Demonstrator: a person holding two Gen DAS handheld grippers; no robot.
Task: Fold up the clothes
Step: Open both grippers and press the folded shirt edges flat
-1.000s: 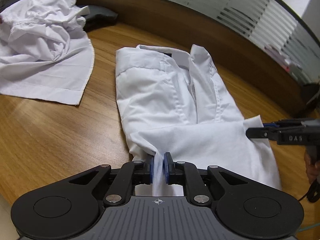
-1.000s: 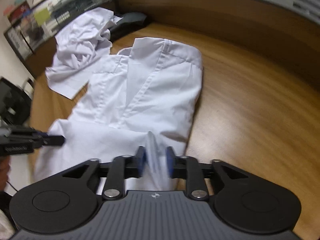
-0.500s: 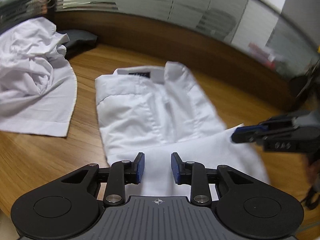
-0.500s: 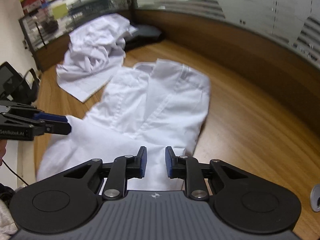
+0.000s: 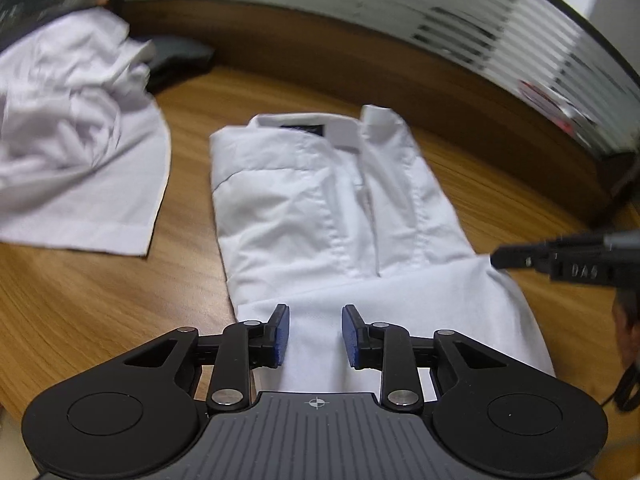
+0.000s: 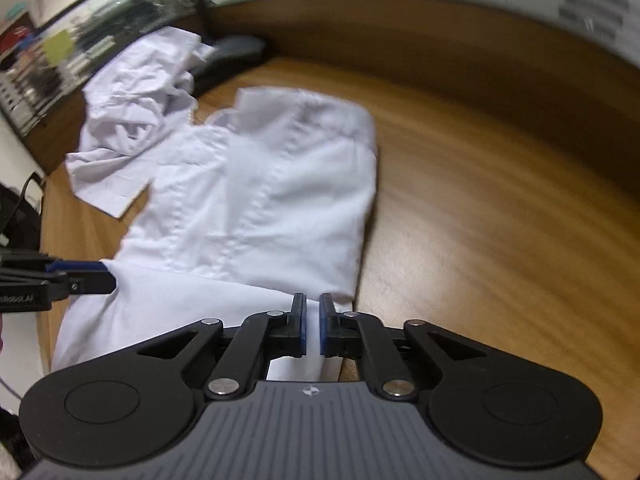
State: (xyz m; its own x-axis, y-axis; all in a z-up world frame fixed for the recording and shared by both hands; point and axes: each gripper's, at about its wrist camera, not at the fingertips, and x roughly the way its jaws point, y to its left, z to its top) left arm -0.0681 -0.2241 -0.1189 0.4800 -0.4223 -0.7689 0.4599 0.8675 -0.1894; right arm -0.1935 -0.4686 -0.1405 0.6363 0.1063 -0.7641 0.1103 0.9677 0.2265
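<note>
The left gripper (image 5: 315,334) hangs above the near hem of the shirt (image 5: 320,216), its blue pads (image 5: 282,334) parted with nothing pinched; the cloth lies flat under the gap. Its jaws have just been opening. The right gripper (image 6: 313,328) sits at the shirt's near right corner, jaws almost together after closing, with a white strip of hem in the narrow gap; whether the pads pinch it is unclear. The shirt lies on the table (image 5: 100,300), collar far from both grippers, hem folded up over its body. A crumpled white garment (image 5: 76,140) lies far left.
</note>
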